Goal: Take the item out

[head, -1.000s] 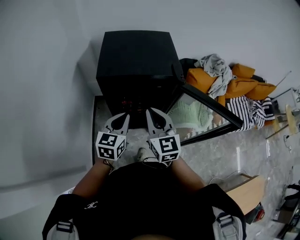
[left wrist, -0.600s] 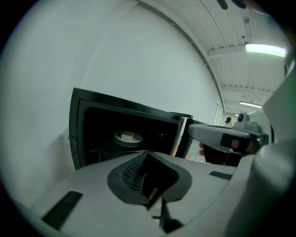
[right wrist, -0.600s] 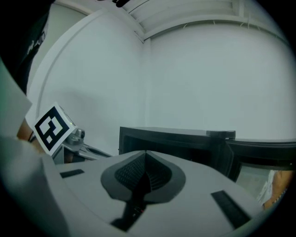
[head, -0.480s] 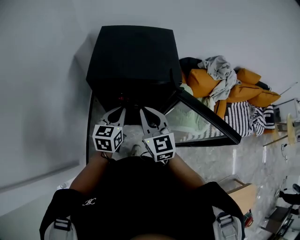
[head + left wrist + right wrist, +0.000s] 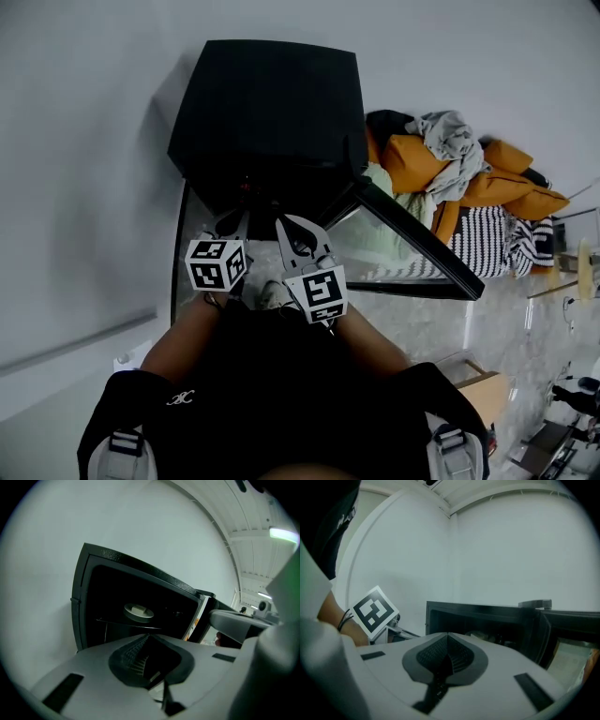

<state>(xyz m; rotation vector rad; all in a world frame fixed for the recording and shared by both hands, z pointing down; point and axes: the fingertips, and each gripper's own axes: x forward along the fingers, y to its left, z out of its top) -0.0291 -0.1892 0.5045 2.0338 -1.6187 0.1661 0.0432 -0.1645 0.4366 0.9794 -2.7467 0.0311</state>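
A black oven (image 5: 262, 112) stands against the white wall, its glass door (image 5: 412, 248) swung open to the right. In the left gripper view a round white dish with a pale item on it (image 5: 138, 611) rests on a rack inside the dark oven (image 5: 93, 573) cavity. My left gripper (image 5: 232, 223) is shut and empty, held just in front of the opening; its jaws (image 5: 149, 637) point at the cavity. My right gripper (image 5: 287, 227) is beside it, also shut and empty (image 5: 447, 634), with the oven (image 5: 487, 613) ahead of it.
A heap of orange cushions and clothes (image 5: 469, 178) lies right of the oven, behind the open door. A cardboard box (image 5: 478, 389) sits on the speckled floor at the lower right. The left gripper's marker cube (image 5: 374, 610) shows in the right gripper view.
The view has shifted, so the oven sits higher and larger in the picture. Both grippers have edged left and a little nearer my body, still side by side and shut.
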